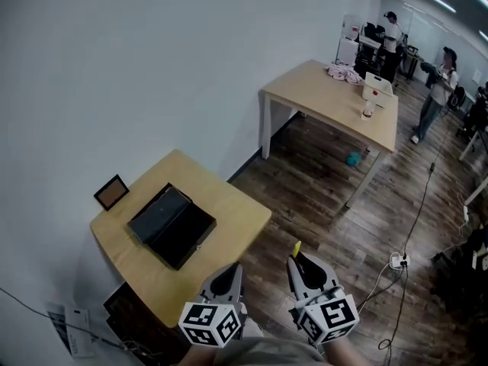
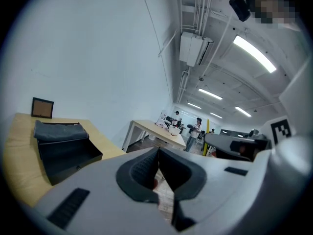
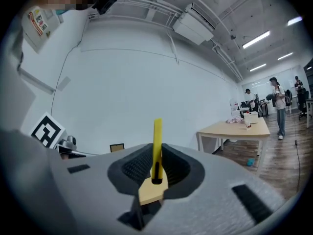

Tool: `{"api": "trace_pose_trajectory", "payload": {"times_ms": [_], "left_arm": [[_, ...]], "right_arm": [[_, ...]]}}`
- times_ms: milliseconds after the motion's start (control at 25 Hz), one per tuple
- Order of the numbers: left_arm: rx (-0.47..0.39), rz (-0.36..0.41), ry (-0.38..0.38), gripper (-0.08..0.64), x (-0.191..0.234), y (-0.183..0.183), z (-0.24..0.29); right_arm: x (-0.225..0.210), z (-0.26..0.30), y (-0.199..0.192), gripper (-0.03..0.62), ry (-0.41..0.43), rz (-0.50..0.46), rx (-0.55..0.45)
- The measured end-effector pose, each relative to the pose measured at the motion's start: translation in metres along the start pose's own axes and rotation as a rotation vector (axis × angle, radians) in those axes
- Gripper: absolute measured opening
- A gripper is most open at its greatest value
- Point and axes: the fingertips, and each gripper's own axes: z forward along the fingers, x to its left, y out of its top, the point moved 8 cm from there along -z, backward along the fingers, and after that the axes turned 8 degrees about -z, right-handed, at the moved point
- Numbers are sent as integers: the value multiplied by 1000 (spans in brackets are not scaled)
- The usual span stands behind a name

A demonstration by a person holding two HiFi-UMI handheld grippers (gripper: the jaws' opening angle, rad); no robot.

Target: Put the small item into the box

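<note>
A dark box (image 1: 171, 226) lies open on the small wooden table (image 1: 229, 204) by the wall, its lid folded back towards the wall. The same box (image 2: 63, 148) is at the left of the left gripper view. My right gripper (image 1: 297, 259) hovers over the floor to the right of that table, shut on a slim yellow item (image 1: 296, 248). In the right gripper view the yellow item (image 3: 157, 141) stands upright between the pads of the right gripper (image 3: 156, 173). My left gripper (image 1: 229, 271) is beside the table's near corner; in its own view the left gripper (image 2: 157, 155) is shut with nothing between its pads.
A small picture frame (image 1: 111, 192) leans against the wall behind the box. A larger table (image 1: 335, 101) with a few items stands further back. People stand at the far right. A teal object (image 1: 353, 158) and a power strip (image 1: 398, 261) with cables lie on the wooden floor.
</note>
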Motion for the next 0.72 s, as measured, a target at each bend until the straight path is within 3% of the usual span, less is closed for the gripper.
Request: {"api": "trace_pose_trajectory", "payload": {"times_ms": [440, 720], "left_arm": [[-23, -20, 27, 3, 65, 51, 49], [-48, -30, 87, 3, 107, 74, 61]], "right_arm": [[0, 107, 24, 44, 61, -32, -12], [14, 167, 27, 44, 144, -36, -6]]}}
